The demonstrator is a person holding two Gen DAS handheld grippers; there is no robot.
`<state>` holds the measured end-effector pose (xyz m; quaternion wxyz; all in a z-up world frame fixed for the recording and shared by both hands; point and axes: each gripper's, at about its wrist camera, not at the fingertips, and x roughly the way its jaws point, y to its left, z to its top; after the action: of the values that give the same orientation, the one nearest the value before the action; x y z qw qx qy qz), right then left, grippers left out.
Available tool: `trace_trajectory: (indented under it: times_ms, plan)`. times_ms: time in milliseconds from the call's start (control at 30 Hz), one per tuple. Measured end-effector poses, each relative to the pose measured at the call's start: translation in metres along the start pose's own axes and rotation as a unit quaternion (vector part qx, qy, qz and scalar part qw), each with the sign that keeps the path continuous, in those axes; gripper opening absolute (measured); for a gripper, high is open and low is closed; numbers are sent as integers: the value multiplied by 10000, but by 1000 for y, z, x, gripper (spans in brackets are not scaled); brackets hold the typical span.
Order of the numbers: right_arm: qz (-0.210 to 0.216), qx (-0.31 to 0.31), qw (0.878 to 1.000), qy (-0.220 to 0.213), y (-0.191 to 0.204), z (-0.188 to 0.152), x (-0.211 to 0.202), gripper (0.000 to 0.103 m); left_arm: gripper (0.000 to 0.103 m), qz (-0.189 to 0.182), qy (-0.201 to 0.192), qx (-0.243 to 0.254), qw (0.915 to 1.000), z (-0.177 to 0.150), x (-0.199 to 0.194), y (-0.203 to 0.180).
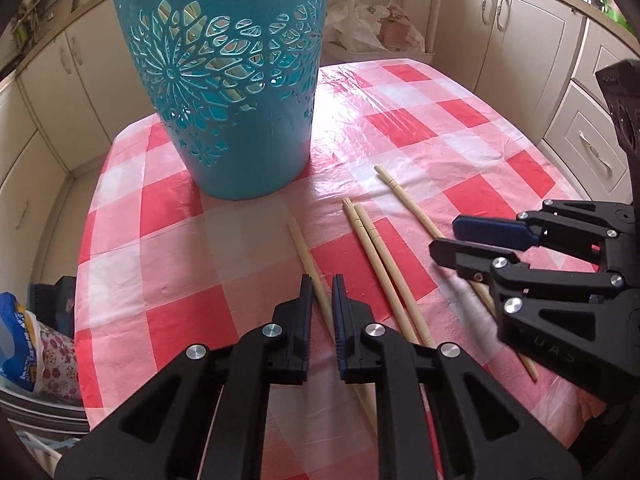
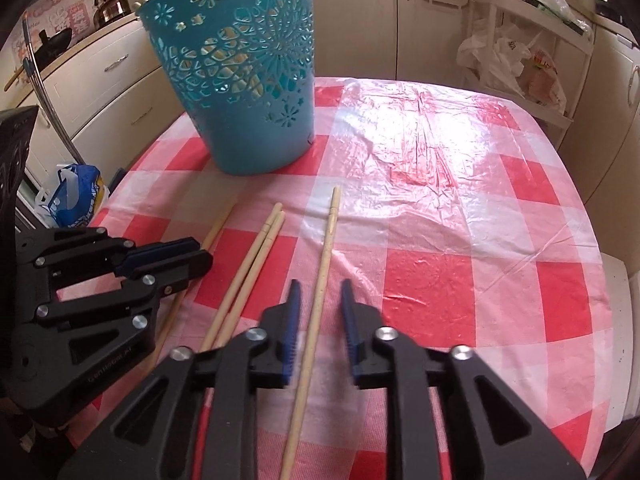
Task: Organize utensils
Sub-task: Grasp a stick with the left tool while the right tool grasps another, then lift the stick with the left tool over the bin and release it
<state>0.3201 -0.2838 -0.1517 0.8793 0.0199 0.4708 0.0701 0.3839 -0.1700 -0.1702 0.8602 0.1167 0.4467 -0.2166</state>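
Note:
Several wooden chopsticks lie on the red-and-white checked tablecloth [image 1: 400, 128]. My left gripper [image 1: 322, 280] is open, its jaws straddling the leftmost chopstick [image 1: 308, 262]. A pair of chopsticks [image 1: 372, 248] lies just right of it. My right gripper [image 2: 320, 286] is open, its jaws either side of the rightmost chopstick [image 2: 326, 248]; it shows in the left wrist view [image 1: 446, 234] too. The left gripper shows in the right wrist view [image 2: 200, 254] over the leftmost chopstick [image 2: 218, 224]. A teal cut-out basket [image 1: 232, 80] stands behind, with pale sticks inside; it also shows in the right wrist view [image 2: 244, 68].
Cream kitchen cabinets [image 1: 528, 40] surround the table. A white rack with plastic bags [image 2: 516, 60] stands behind it. A blue bag [image 2: 76, 194] sits on the floor at the left. The cloth's right half [image 2: 460, 200] holds only wrinkled plastic.

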Motion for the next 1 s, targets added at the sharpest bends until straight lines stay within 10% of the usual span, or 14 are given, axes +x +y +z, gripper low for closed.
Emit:
trace_trajectory:
  times_ms: [333, 433, 567, 767, 833, 867, 1000]
  plan:
    - [-213, -164, 9996, -58, 7, 4, 4, 33, 13, -3, -69, -80, 9999, 1, 3, -1]
    - [-84, -282, 9996, 56, 11, 2, 1, 11, 13, -7, -84, -89, 9999, -1, 1, 0]
    - [-11, -345, 9994, 90, 12, -3, -3, 9, 13, 2, -59, -68, 10000, -3, 0, 0]
    - [-226, -313, 9992, -53, 11, 2, 3, 14, 42, 13, -53, -44, 10000, 3, 5, -7]
    - [-190, -272, 9994, -12, 9, 3, 3, 13, 37, 32, -112, -93, 9999, 4, 6, -6]
    - [-131, -265, 9996, 28, 8, 3, 1, 12, 11, -25, -137, -152, 9998, 4, 5, -3]
    - [20, -223, 9997, 104, 7, 0, -1, 9, 5, -267, -91, -270, 9992, 1, 2, 9]
